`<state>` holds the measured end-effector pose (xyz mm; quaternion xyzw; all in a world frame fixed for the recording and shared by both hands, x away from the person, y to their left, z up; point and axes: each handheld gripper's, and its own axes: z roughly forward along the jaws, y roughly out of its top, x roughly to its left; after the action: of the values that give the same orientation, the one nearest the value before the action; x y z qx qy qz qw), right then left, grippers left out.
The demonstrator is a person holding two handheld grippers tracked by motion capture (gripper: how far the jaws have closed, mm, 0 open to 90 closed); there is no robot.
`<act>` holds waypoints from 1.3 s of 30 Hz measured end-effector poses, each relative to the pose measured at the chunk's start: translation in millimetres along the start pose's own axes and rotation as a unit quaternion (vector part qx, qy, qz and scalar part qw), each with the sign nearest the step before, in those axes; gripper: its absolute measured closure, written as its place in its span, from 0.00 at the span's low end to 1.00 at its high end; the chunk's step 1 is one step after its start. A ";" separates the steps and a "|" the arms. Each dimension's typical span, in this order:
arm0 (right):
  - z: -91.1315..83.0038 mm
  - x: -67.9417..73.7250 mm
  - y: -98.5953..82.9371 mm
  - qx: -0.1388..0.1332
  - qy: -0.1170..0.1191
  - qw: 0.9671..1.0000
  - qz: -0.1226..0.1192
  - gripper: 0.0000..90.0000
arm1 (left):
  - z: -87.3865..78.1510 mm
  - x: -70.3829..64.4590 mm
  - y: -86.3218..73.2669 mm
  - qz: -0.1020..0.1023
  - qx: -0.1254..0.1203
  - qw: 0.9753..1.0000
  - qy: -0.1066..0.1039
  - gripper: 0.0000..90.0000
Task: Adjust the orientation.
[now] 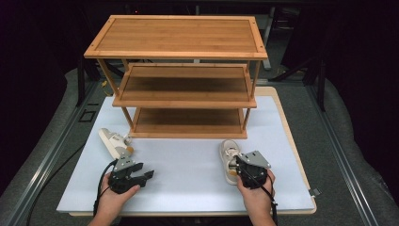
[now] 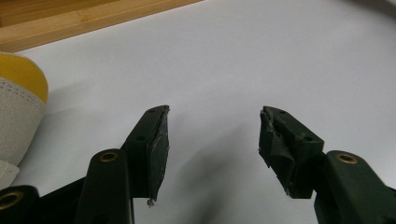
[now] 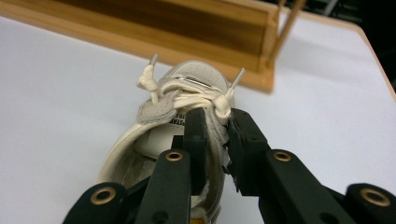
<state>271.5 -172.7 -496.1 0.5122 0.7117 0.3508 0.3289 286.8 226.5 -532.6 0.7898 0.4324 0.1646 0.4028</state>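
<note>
High view, near edge of the worktop [image 1: 188, 188]: two hands, each with a gripper.

Item 1, left gripper [image 1: 147, 175], near the front left corner: jaws spread wide, nothing between them; in the left gripper view they hang over bare white surface [image 2: 215, 135].

Item 2, right gripper [image 1: 236, 165], toward the front right: jaws pinched together on the side wall of the right shoe [image 1: 229, 157] beside the knotted laces; the right gripper view [image 3: 215, 123] shows the collar edge caught between the pads.

Item 3, right shoe [image 3: 177, 98]: cream, toe pointing at the shelf, sole apparently resting on the worktop.

Item 4, left shoe [image 1: 113, 141]: lying just beyond the left gripper, untouched, yellow sole visible [image 2: 18, 74].

Item 5, wooden shelf [image 1: 183, 84], toward the far edge: three tiers, all bare.

Progress, as judged: one shoe gripped, not yet lifted; neither shoe shelved. Both placements remain, so the work looks barely begun.
</note>
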 end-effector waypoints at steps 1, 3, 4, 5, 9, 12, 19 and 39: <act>-1.7 -1.5 -3.0 0.004 -0.001 1.000 0.008 0.86 | 0.4 -0.4 0.1 -0.001 -0.002 1.000 -0.001 0.48; -4.5 -1.3 -7.0 0.013 -0.001 1.000 0.017 0.85 | 0.2 -1.0 0.7 0.001 -0.003 1.000 0.000 0.48; -5.0 -0.3 -8.4 0.017 0.004 1.000 0.018 0.83 | -0.2 -1.2 1.1 0.001 -0.004 1.000 -0.001 0.48; -6.4 1.4 -10.4 0.011 0.010 1.000 0.025 0.81 | -0.9 -1.3 1.5 0.001 -0.006 1.000 0.000 0.47; -15.0 1.9 -9.6 -0.016 0.034 0.999 0.039 0.67 | -8.8 -1.2 4.4 0.007 -0.022 0.999 0.026 0.47; -22.5 -0.6 -9.6 -0.038 0.049 0.997 0.055 0.63 | -19.1 3.8 8.2 0.005 -0.043 0.997 0.056 0.47; -26.2 -1.3 -7.7 -0.063 0.079 0.993 0.065 0.61 | -35.4 21.0 13.0 0.005 -0.061 0.993 0.102 0.47; -22.6 -16.1 -10.3 -0.071 0.084 0.990 0.086 0.59 | -42.2 54.8 7.2 -0.050 -0.050 0.989 0.133 0.47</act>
<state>251.8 -194.2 -490.8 0.5156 0.6635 0.4691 0.2717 296.4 289.9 -505.6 0.7170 0.5121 0.2695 0.3887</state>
